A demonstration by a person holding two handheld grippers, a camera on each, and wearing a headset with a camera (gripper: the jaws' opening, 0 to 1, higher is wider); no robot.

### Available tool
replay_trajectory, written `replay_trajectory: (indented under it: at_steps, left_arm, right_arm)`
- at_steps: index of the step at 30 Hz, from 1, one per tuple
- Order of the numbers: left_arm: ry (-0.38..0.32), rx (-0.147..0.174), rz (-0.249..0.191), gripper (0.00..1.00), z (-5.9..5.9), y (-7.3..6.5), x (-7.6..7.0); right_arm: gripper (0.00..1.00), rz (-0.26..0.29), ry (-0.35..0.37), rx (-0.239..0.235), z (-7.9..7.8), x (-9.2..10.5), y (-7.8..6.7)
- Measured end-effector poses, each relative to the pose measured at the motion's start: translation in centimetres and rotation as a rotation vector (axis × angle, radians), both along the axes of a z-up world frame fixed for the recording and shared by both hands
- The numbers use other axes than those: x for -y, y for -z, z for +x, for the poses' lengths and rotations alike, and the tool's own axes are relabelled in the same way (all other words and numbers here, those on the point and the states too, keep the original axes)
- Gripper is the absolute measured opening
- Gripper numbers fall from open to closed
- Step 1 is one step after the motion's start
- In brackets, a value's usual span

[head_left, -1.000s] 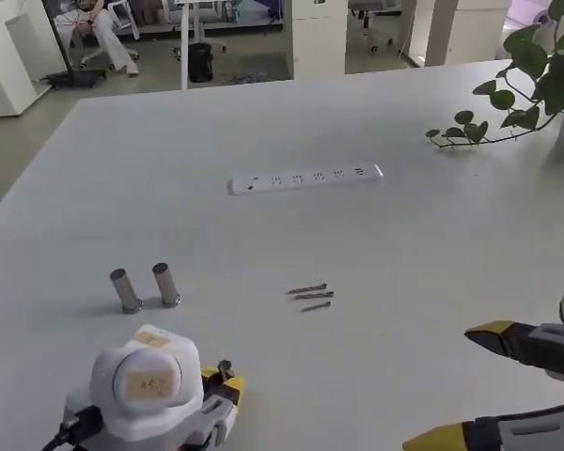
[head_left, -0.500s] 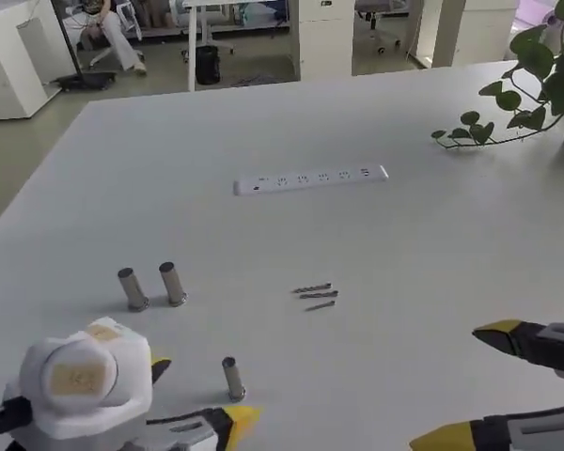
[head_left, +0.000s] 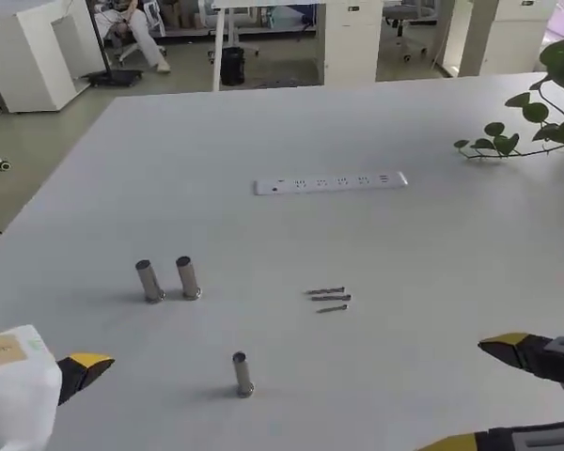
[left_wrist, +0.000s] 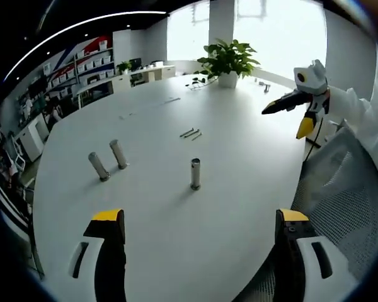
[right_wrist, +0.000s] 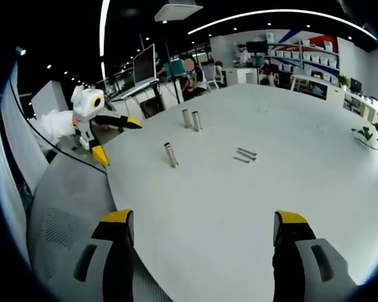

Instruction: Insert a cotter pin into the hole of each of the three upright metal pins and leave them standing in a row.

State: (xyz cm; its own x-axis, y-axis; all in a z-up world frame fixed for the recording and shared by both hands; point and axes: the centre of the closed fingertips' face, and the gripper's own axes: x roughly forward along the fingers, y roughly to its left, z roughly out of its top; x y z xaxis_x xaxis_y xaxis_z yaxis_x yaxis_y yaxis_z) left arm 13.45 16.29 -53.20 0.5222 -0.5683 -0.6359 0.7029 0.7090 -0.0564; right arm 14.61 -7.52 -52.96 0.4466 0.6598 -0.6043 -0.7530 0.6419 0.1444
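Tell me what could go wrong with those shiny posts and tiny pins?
The three thin grey cotter pins lie flat and close together, so the open right gripper might grab two or scatter them. The lone upright silver metal pin stands apart from the other two upright pins, straight ahead of the open left gripper; a bump could topple it.

Wide white table, and two metal pins stand upright side by side at the left, just apart. A third metal pin stands alone nearer the camera, well apart from the pair. Right of them lies a small cluster of cotter pins, three by the look of it, though they're tiny here. Power strip lies flat across the middle. Plant trails in at the far right. Left tool pokes a yellow tip in at the bottom left; right tool sits at the bottom right, jaws spread, holding nothing.
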Motion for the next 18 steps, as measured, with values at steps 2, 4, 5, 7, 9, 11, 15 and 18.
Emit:
replay_trajectory:
  at_steps: [2,4,5,7,9,11,15,18]
  left_arm:
    - [-0.005,-0.003,-0.019,0.99,-0.3,-0.2,0.1]
    - [-0.01,-0.004,-0.019,0.99,-0.4,-0.1,0.1]
    - [-0.011,-0.008,-0.018,0.99,-0.5,-0.1,0.1]
    - [-0.017,-0.003,-0.022,0.99,-0.6,-0.1,0.0]
    - [-0.025,0.0,-0.022,0.99,-0.6,-0.2,0.0]
    - [-0.039,0.003,-0.007,0.99,-0.5,-0.1,-0.4]
    - [-0.054,0.008,-0.022,0.99,-0.6,-0.4,-0.6]
    - [-0.076,0.018,-0.014,0.99,-0.6,-0.5,-1.0]
  right_arm:
    - [0.9,-0.003,-0.009,-0.001,0.0,-0.1,-0.1]
    - [0.9,-0.007,-0.021,0.0,0.1,-0.3,-0.3]
    - [0.9,-0.008,-0.028,0.001,0.1,-0.3,-0.4]
    - [0.9,-0.019,-0.058,0.004,0.3,-0.5,-0.6]
    - [0.9,-0.035,-0.095,0.01,0.8,-0.6,-1.1]
    - [0.89,-0.068,-0.139,0.016,1.4,-0.5,-1.5]
    - [0.88,-0.141,-0.215,0.029,2.6,-0.4,-2.2]
    - [0.82,-0.166,-0.269,0.067,4.0,-0.9,-3.2]
